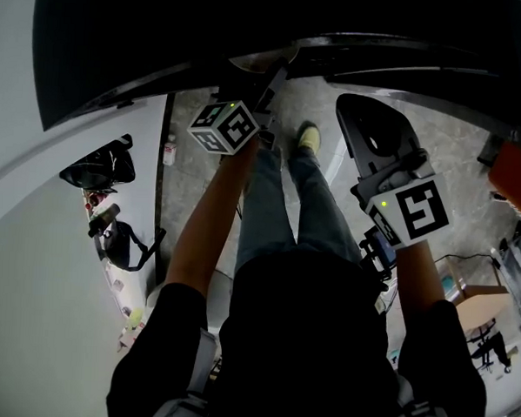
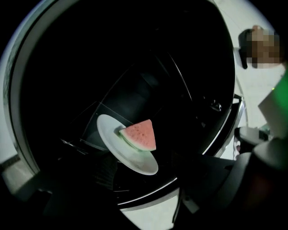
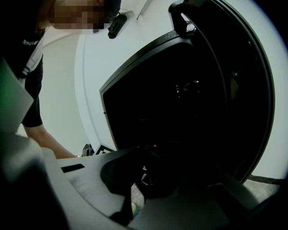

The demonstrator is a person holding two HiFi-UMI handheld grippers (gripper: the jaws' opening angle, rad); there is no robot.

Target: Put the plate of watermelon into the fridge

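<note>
A white plate (image 2: 135, 158) bearing a watermelon wedge (image 2: 140, 135) sits inside the dark fridge (image 2: 135, 54), ahead of the left gripper (image 2: 148, 204), jaws wide and empty; the right gripper (image 3: 130, 197) gapes too. Likely breakable and slick; best gripped at the rim.

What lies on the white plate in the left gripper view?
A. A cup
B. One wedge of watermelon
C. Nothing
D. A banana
B: a single red wedge of watermelon with a green rind lies on the plate.
</note>
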